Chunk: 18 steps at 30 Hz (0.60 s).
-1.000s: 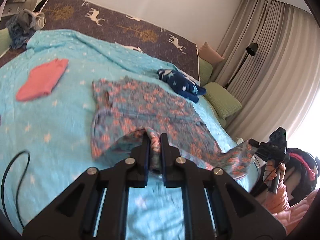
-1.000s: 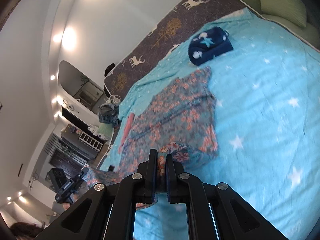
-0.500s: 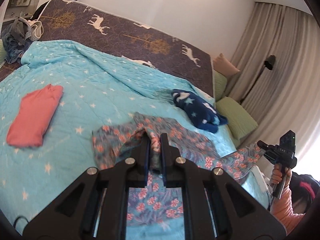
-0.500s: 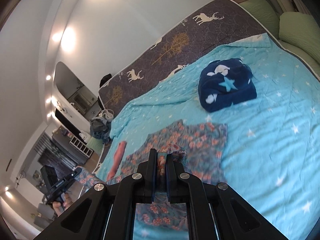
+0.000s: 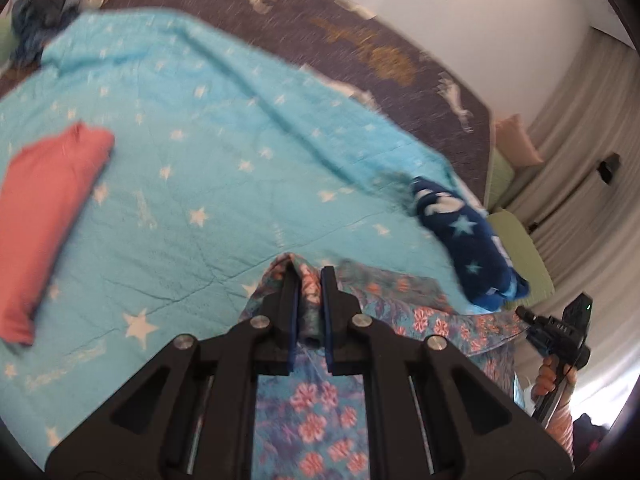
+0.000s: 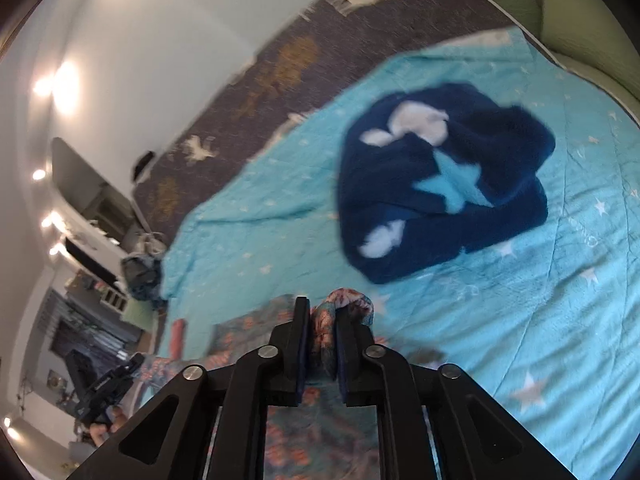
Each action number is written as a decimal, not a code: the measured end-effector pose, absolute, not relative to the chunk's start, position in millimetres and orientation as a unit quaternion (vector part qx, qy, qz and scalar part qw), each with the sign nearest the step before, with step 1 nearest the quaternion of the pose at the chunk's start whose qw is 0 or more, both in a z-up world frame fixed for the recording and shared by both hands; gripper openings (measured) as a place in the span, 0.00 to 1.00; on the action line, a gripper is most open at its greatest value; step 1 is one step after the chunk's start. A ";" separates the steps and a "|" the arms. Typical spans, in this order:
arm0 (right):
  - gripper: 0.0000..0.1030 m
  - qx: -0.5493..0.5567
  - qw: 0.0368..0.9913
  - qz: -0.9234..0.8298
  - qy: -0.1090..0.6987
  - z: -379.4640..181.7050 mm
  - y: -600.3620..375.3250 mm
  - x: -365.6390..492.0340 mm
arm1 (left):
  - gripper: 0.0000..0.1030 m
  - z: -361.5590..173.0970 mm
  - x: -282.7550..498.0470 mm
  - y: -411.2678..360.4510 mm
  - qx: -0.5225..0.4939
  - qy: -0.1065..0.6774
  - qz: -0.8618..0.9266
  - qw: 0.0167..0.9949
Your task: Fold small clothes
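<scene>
Left wrist view, surface: turquoise star-print quilt (image 5: 224, 184), soft and creased, fills most of the frame. Dark grey bedcover (image 5: 400, 32) with white deer and gold tree motifs runs along the top; plain white wall above it; pleated curtains (image 5: 580, 128) at right. Green pillows (image 5: 520, 240) at the right edge of the bed.

Items on the quilt: folded coral-pink garment (image 5: 44, 216), oblong, at left; fluffy navy garment (image 5: 468, 244) with white and pale-blue stars at right; a dim heap of clothes (image 5: 44, 4) at upper left, too blurred to sort.

Task item: floral garment (image 5: 316, 420), thin blue-green cloth with coral flowers, lies at lower centre, partly covered by the tool body. Left gripper (image 5: 309, 280): jaws nearly together, clamped on a bunched fold of this cloth. Far end of the cloth reaches the right gripper (image 5: 524, 314) at lower right, held by a hand (image 5: 554, 376).

Right wrist view: same quilt; navy garment large at upper right; wall with ceiling lights (image 6: 60, 80) and a furniture niche at left, indistinct. Right gripper's jaws have just been opening; a floral bunch sits between them, pressed to the right-hand pad, with a slim gap at the other. Left gripper appears small at lower left. Both frames are motion-blurred.
</scene>
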State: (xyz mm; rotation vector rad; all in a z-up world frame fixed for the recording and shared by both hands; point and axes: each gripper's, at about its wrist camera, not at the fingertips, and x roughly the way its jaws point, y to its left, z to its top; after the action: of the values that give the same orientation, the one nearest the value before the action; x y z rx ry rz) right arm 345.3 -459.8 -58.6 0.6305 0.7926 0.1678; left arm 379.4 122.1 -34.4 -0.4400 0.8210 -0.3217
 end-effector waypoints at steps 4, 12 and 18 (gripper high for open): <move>0.40 0.296 0.864 0.037 0.406 -82.2 -465.3 353.2 | 0.11 -64.8 395.6 117.6 -0.210 0.436 -0.138 0.864; 0.45 0.209 0.906 0.044 0.367 -50.3 -457.3 305.2 | 0.18 -51.8 367.4 121.1 -0.183 0.413 -0.137 0.881; 0.45 0.077 0.912 0.098 0.390 -37.9 -390.5 284.7 | 0.50 -16.4 334.6 127.8 -0.176 0.356 -0.108 0.911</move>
State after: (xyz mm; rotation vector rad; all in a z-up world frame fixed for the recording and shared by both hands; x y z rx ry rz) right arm 284.7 -390.5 -37.9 0.1580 0.8033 0.2018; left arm 334.6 127.8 -16.4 -0.3636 0.7335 -0.2223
